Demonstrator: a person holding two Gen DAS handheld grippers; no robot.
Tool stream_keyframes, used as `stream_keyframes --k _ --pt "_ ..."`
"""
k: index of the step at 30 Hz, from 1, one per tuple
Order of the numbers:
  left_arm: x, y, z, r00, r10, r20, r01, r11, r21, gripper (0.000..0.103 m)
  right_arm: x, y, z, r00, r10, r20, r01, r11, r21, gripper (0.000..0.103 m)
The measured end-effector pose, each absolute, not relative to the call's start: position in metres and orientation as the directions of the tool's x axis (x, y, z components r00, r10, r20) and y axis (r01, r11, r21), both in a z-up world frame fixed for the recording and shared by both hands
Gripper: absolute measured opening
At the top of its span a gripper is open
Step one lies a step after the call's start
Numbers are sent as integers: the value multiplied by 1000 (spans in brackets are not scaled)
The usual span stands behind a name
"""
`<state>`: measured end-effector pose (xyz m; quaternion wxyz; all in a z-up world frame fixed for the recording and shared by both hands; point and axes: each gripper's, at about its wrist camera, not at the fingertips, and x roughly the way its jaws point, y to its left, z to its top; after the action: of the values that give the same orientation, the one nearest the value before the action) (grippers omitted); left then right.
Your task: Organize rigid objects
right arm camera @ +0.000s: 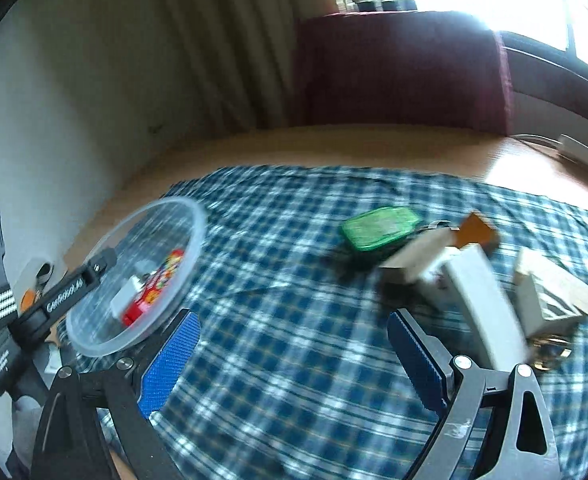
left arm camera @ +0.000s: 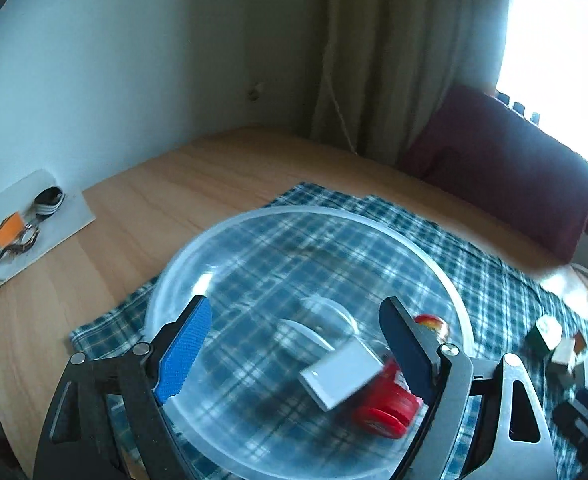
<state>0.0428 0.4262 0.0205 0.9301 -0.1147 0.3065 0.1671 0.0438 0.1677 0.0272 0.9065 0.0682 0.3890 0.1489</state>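
Cloth (right arm camera: 294,340) centre free; bowl (right arm camera: 198,240) left, boxes (right arm camera: 481,296) crowd right.

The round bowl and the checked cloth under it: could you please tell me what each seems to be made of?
The bowl looks like clear, glossy plastic: the check pattern shows through its wall, its rim is milky, and it carries a bright glare spot. Glass cannot be ruled out. The checked cloth looks like matte woven fabric: it has a blue and white weave and wrinkles at its far edge.

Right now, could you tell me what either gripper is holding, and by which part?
Nothing: the left gripper is open above the clear bowl, and the right gripper is open over the checked cloth.
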Motion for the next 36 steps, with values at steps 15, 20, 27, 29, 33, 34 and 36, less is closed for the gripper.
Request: stream_keyframes --k 15,20,27,29,33,34,36 --pt "47 385 18 755 189 -627 -281 958 -50 88 35 63 21 723 128 -679 59 968 245 97" --pt "49 365 17 751 148 -643 -227 973 -40 88 29 39 17 721 71 -689 107 971 212 93" --pt "51 340 16 742 100 -663 -163 986 -34 88 32 28 3 672 45 -740 113 980 162 78" --pt "51 334 16 741 90 -665 -147 989 -31 88 35 31 1 664 47 -746 91 986 143 75" --pt "51 325 14 735 74 -674 -125 992 -27 88 40 36 -5 643 57 -764 65 990 129 68" --pt "51 324 14 734 71 -676 -121 992 -26 88 40 36 -6 645 62 -762 60 990 131 68" --pt "52 321 13 729 64 -681 -111 993 -27 88 42 36 -5 647 63 -760 54 990 128 63"
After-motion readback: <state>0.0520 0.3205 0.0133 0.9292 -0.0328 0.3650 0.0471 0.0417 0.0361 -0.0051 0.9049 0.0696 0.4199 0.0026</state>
